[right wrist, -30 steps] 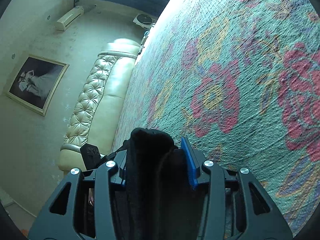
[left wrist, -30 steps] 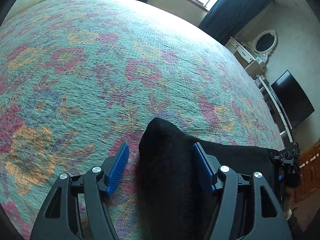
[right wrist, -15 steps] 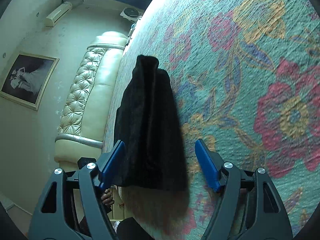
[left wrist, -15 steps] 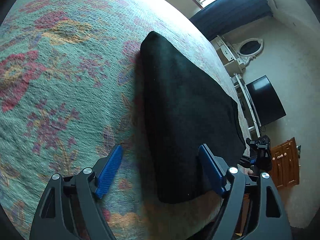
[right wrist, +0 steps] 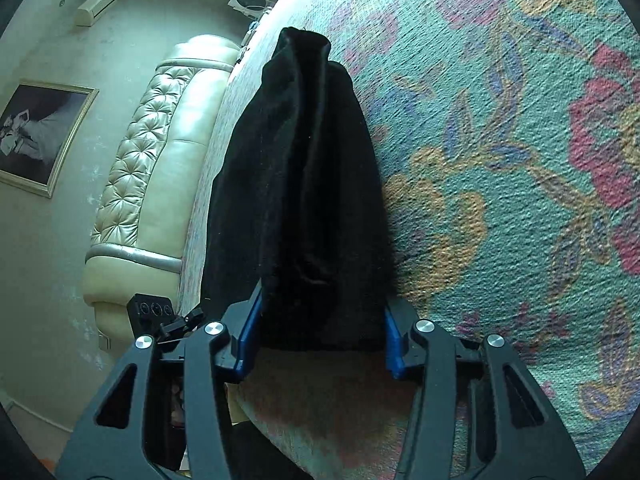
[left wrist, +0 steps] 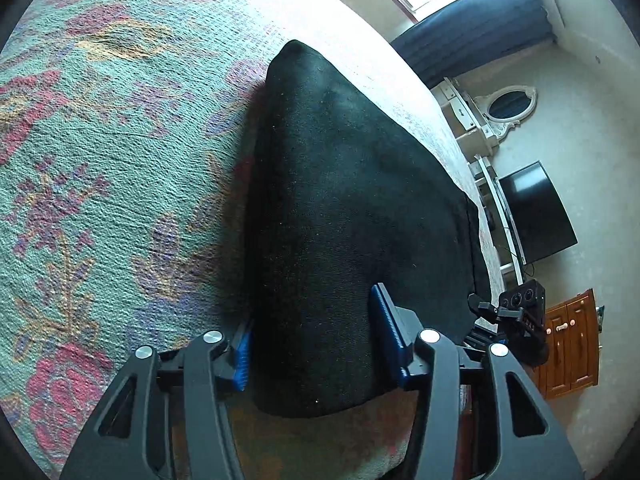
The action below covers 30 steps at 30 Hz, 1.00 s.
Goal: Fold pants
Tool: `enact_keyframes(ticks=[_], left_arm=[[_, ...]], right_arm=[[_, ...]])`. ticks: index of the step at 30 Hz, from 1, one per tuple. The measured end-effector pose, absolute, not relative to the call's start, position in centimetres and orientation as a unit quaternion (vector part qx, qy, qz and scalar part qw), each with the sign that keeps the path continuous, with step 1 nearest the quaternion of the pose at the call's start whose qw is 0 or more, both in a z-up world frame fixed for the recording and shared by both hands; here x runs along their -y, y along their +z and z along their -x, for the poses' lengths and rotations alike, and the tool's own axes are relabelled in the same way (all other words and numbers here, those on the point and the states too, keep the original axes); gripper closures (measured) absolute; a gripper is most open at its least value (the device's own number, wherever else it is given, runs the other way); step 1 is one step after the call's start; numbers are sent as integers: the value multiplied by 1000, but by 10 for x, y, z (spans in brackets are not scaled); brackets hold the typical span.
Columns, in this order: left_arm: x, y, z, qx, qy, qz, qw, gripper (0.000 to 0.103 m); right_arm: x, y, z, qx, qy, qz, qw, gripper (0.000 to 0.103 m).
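Observation:
The black pants point(left wrist: 340, 200) lie folded into a flat bundle on the floral bedspread point(left wrist: 100, 160), near the bed's front edge. My left gripper point(left wrist: 312, 344) sits over the bundle's near end, its blue fingers point(left wrist: 386, 324) partly closed around the cloth. In the right wrist view the pants point(right wrist: 304, 184) run away from me, and my right gripper point(right wrist: 320, 336) straddles their near end with both blue pads touching the sides of the fabric. The other gripper shows at the edge of each view.
The bedspread point(right wrist: 500, 160) stretches wide beyond the pants. A cream tufted headboard point(right wrist: 160, 168) and a framed picture point(right wrist: 40, 136) stand to the left. A television point(left wrist: 536, 216), a white dresser with an oval mirror point(left wrist: 508, 108) and a wooden cabinet point(left wrist: 568, 344) line the far wall.
A second ago both grippers held the cloth low over the bed. They let go, opened wide and pulled back. Now both have narrowed again around the bundle's near end.

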<state>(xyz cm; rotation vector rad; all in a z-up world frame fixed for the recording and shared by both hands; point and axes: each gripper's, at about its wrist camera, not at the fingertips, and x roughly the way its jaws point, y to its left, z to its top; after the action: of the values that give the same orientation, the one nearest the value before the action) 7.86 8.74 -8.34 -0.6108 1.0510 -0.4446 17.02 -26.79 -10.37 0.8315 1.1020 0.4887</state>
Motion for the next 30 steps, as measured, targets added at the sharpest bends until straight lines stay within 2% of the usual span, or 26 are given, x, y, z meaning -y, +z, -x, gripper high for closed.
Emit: enact_keyframes(ticks=[2,7,11,30], left_arm=[[-89,-79,-77,-488,-203,276,803,62],[-87,-70,-69,-486,-191,257,813,65],[-79,-61,-64,-483,-182,231,825,65],[-75,-59,-54,-493,-172,232,821,65]], right_arm=[[269,-102,-167,-499,227,-390,740,63],[269,-94,-160,-499,225,-390,741,67],[268,-91,-155,-500,225,-388,741,67],[264,-95,-134,-507,219,-406,728,67]])
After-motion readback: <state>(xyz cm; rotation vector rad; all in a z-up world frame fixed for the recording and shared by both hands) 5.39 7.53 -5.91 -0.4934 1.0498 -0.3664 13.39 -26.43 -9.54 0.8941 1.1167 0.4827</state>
